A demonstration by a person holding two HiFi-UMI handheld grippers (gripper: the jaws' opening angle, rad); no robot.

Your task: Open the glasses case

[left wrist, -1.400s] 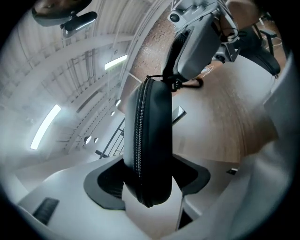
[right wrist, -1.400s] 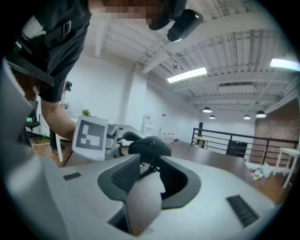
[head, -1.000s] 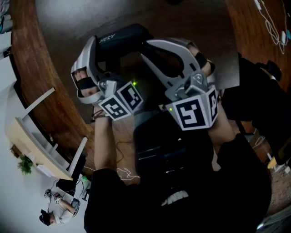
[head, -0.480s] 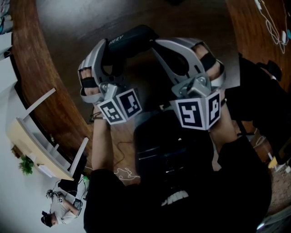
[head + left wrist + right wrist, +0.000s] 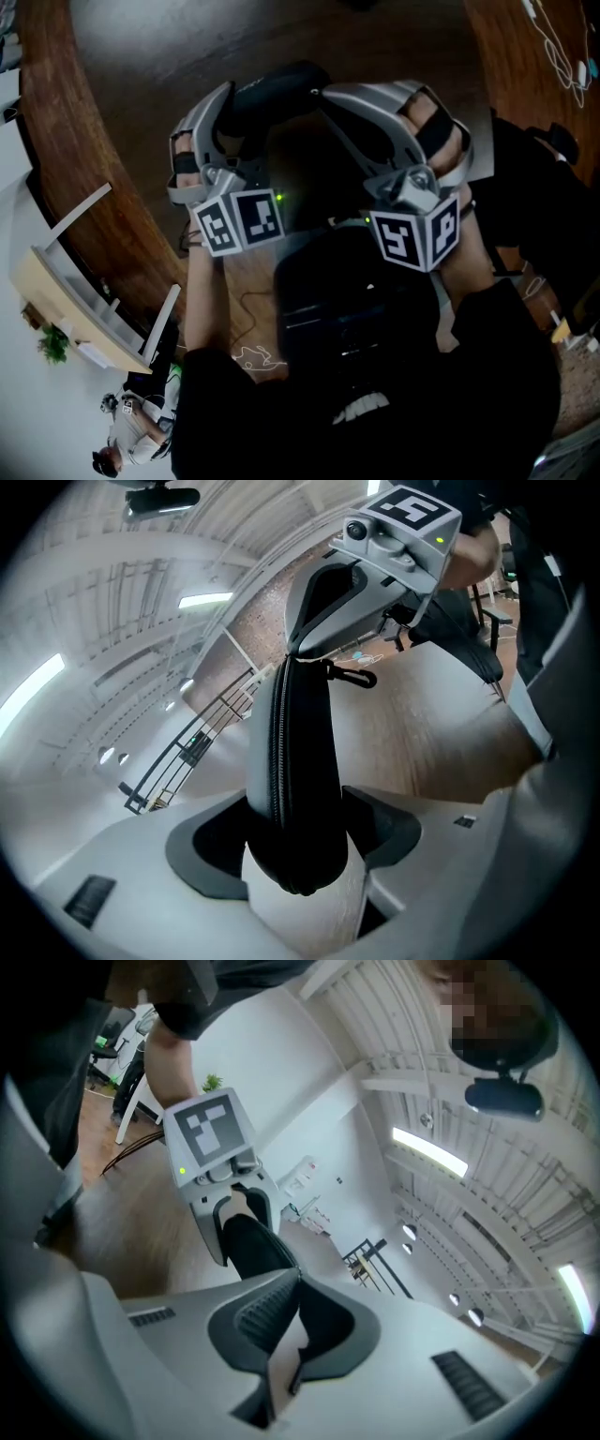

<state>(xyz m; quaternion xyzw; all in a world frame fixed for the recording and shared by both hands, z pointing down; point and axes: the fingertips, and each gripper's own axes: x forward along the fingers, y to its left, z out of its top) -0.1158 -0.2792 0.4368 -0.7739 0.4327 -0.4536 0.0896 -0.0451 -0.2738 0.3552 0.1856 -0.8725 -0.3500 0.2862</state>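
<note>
Holding the glasses case [image 5: 300, 761] in the air between the two grippers, the person has set up a brace-and-pull arrangement. The left gripper [image 5: 300, 841] is clamped across one rounded end of the case. Its jaws stand wide because the body of the case fills the gap between the pads. This grip carries the case and fixes it against twisting. From that end the case runs straight out along the line of the jaws. The zip [image 5: 276, 761] faces the left gripper's camera, so the seam is exposed rather than buried under a pad. At the opposite end of the case, the right gripper [image 5: 298, 1279] has its jaws brought fully together, the tips meeting on the very end of the case. So narrow a closure suits something thin, probably the zip pull or the seam edge, but no view shows exactly what is pinched. A small black tab [image 5: 353, 677] on a cord hangs free beside that end of the case, just outside the right gripper's jaws. In the head view both grippers reach up to the case from below, one at each end, and the case rests on no surface. The zip appears closed along its whole visible length, so the opening stroke is judged not yet begun. That stroke calls for the right gripper to draw along the seam while the left gripper resists. A pinch on so thin a part may slip.
</note>
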